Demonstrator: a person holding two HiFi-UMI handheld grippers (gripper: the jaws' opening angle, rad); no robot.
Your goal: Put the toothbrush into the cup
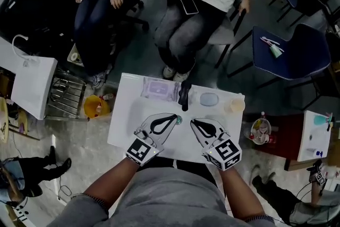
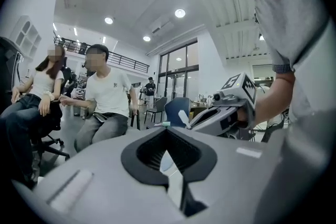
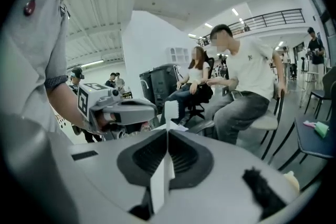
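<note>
A cream cup stands at the table's far right and also shows low in the right gripper view. A long black thing with a bristly end lies mid-table; it may be the toothbrush. A small teal thing sits right at the tip of my left gripper; I cannot tell whether it is held. The left gripper's jaws meet. My right gripper is shut too, with nothing between its jaws. Both hover near the table's front edge.
On the white table lie a lavender packet and a pale blue oval. Two people sit just beyond the far edge. A blue chair stands at the right and a white bag at the left.
</note>
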